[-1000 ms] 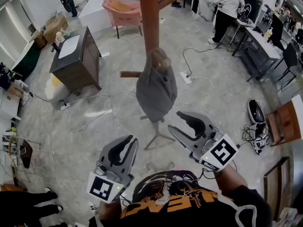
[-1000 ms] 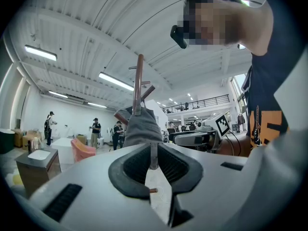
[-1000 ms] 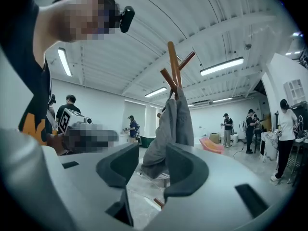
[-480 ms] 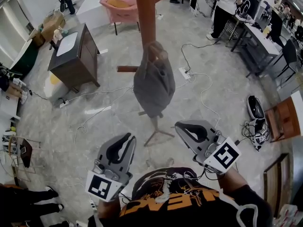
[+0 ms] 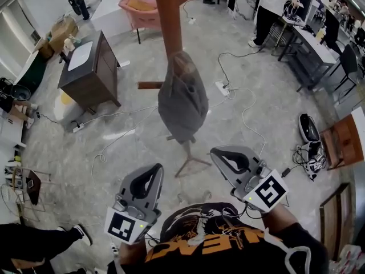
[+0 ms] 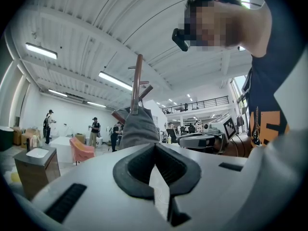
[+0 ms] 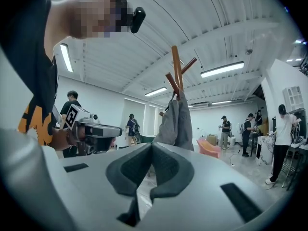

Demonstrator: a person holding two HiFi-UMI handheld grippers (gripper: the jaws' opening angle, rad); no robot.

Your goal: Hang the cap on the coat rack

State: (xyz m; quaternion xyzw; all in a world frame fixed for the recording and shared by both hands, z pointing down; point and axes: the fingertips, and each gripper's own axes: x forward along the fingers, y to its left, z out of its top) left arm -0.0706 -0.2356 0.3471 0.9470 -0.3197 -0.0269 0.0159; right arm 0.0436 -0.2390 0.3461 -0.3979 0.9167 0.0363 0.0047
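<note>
A grey cap [image 5: 182, 99] hangs on a peg of the brown wooden coat rack [image 5: 167, 16], seen from above in the head view. It also shows as the grey cap [image 6: 137, 129] in the left gripper view and the cap [image 7: 175, 121] in the right gripper view, draped below the rack's pegs [image 7: 177, 76]. My left gripper [image 5: 155, 170] is low at the left, shut and empty. Low at the right is my right gripper [image 5: 215, 152], also shut with nothing between its jaws. Both are well clear of the cap, near my body.
A dark wooden cabinet [image 5: 91, 67] stands at the left and a pink chair [image 5: 142, 10] behind the rack. Cables and a power strip [image 5: 223, 88] lie across the floor. Desks with people [image 5: 271, 7] line the right side. The rack's feet [image 5: 188, 161] spread between my grippers.
The right gripper's jaws have closed from open to shut, and it has drawn back slightly from the cap. The left gripper has barely moved.
</note>
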